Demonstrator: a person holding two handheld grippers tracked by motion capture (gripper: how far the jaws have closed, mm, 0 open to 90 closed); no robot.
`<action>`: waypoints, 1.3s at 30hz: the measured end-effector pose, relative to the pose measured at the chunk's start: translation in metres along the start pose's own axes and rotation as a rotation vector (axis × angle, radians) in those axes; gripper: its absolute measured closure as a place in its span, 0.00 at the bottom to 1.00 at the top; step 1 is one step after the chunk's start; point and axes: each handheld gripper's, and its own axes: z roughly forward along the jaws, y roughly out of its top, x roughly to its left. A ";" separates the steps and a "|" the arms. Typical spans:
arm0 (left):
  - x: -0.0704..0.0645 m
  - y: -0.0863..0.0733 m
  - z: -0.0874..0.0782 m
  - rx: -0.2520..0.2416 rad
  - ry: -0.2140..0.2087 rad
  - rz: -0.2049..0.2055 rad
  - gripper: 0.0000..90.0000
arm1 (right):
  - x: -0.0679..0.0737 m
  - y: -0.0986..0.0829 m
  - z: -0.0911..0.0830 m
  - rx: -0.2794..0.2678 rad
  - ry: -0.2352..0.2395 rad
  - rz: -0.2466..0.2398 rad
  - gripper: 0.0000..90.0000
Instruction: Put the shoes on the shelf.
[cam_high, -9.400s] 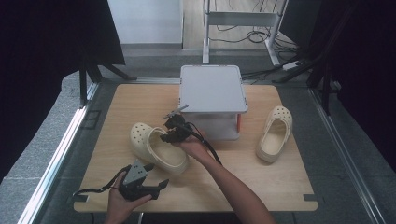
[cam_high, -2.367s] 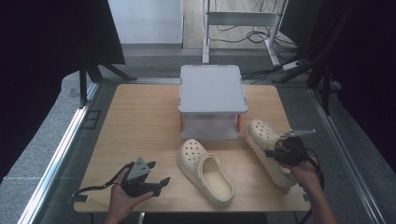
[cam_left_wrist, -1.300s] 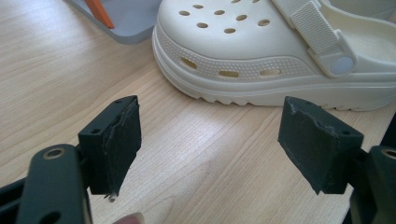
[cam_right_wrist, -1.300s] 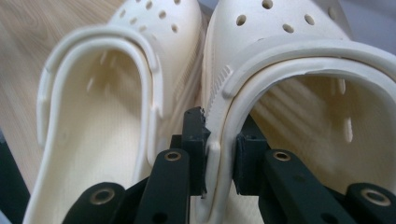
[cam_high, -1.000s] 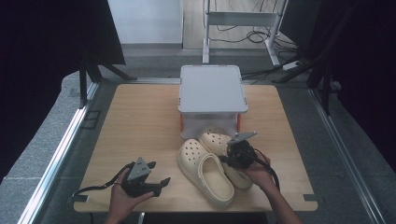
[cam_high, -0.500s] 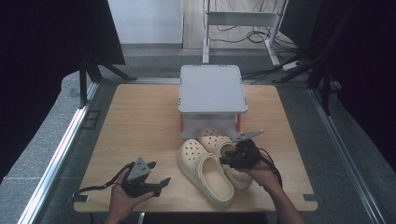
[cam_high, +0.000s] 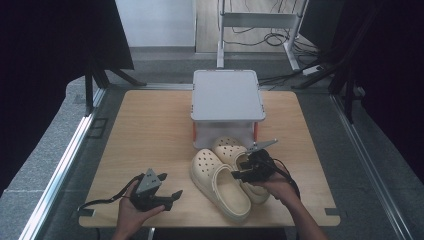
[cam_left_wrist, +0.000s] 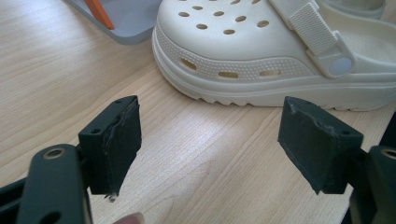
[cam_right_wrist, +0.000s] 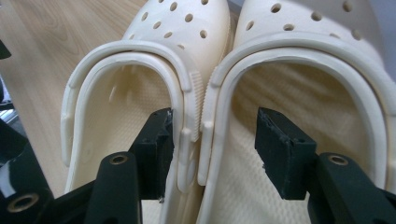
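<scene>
Two cream clogs lie side by side in front of the grey box, toes toward it: the left clog (cam_high: 220, 182) (cam_right_wrist: 116, 102) and the right clog (cam_high: 227, 147) (cam_right_wrist: 317, 84). My right gripper (cam_high: 247, 170) (cam_right_wrist: 215, 144) is over their heels and open. One jaw is inside the left clog against its wall, the other inside the right clog with a gap to its wall, so the jaws straddle the two touching side walls. My left gripper (cam_high: 167, 197) (cam_left_wrist: 215, 140) rests open on the table at the front left. It points at the left clog's (cam_left_wrist: 261, 56) side and holds nothing.
A grey lidded box (cam_high: 227, 97) (cam_left_wrist: 126, 18) with orange latches stands at the table's (cam_high: 145, 130) back centre, just beyond the clogs' toes. Bare wood lies left of the clogs and along the right side. Cables trail from both grippers.
My right gripper carried the second clog from the table's right side and set it against the first clog. Its jaws now stand apart. The left gripper has not moved.
</scene>
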 end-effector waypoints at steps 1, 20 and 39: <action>0.000 0.000 0.000 0.000 0.000 0.001 0.24 | 0.000 0.000 0.001 0.007 0.008 0.001 0.53; 0.000 0.000 0.001 -0.006 0.003 0.002 0.25 | 0.005 0.016 0.033 0.203 0.003 -0.020 0.57; -0.001 0.000 0.001 -0.006 0.000 -0.001 0.25 | 0.007 0.029 0.034 0.286 -0.016 -0.032 0.67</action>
